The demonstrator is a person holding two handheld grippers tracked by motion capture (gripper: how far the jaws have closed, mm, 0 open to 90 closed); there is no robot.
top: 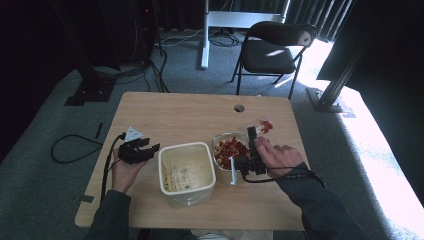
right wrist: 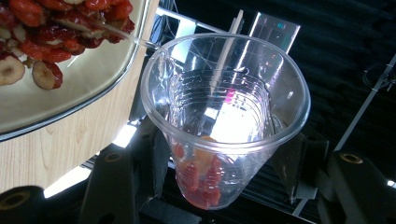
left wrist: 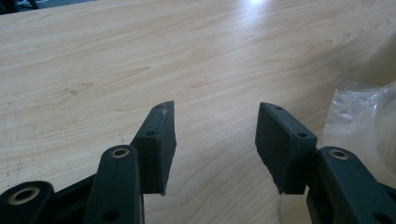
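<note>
My right gripper (top: 253, 136) is shut on a clear plastic cup (top: 264, 125) and holds it tilted just right of a glass bowl (top: 218, 141) of red fruit pieces. In the right gripper view the cup (right wrist: 224, 116) sits between the jaws of the right gripper (right wrist: 229, 149), with a few red pieces in its bottom. The bowl (right wrist: 93, 93) lies at the upper left of that view. My left gripper (top: 152, 145) is open and empty, low over the table beside a white tub (top: 162, 170). In its own view the left gripper (left wrist: 215, 109) spans bare wood, with the tub's pale wall (left wrist: 359, 112) at the right.
A white utensil (top: 233, 172) lies on the table in front of the bowl. The wooden table (top: 190, 112) has a cable hole (top: 239, 107) near its far edge. A black folding chair (top: 272, 50) and cables stand on the floor beyond.
</note>
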